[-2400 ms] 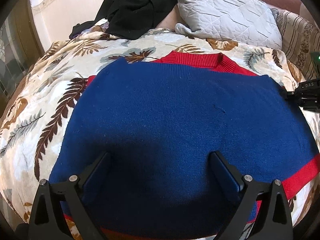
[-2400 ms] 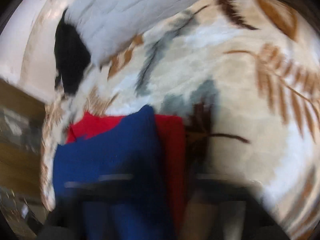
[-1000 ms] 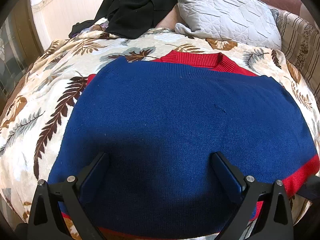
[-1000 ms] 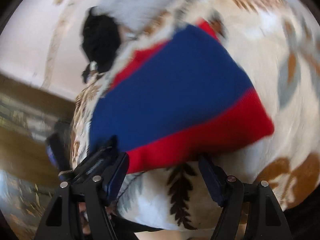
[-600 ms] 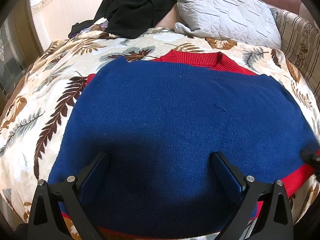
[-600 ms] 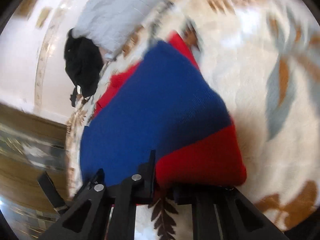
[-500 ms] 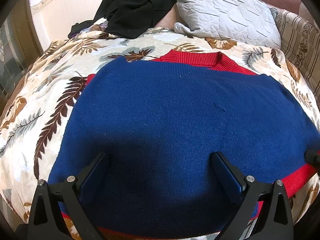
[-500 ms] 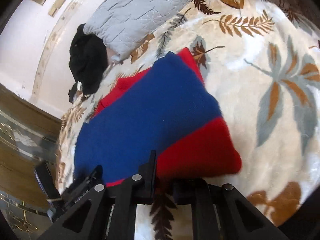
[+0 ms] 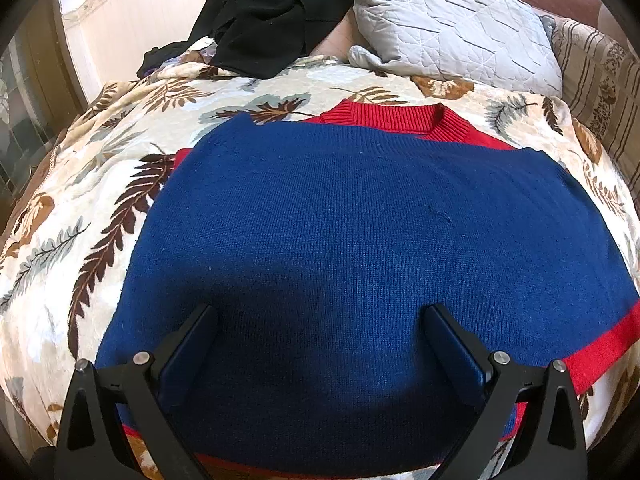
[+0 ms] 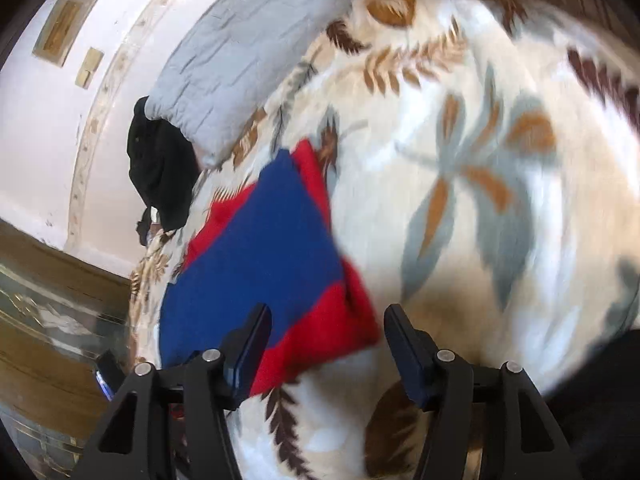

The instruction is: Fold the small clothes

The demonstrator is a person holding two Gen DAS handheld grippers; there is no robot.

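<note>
A small blue sweater [image 9: 352, 240] with red collar and red hem band lies flat on the leaf-patterned blanket [image 9: 80, 216]. It also shows in the right wrist view [image 10: 264, 264]. My left gripper [image 9: 320, 344] is open and hovers over the sweater's near edge, holding nothing. My right gripper [image 10: 328, 344] is open, its jaws either side of the sweater's red hem corner [image 10: 320, 332], which lies loose on the blanket. The right wrist view is blurred.
A grey quilted pillow [image 9: 448, 24] and a heap of black clothes [image 9: 264, 12] lie at the far end of the bed. A striped cushion [image 9: 600, 80] is at the right. The bed's left edge drops to a wooden floor [image 10: 52, 320].
My right gripper was shut on the red hem corner half a second ago; it has opened and let the corner drop. The left gripper and the sweater body have not moved.
</note>
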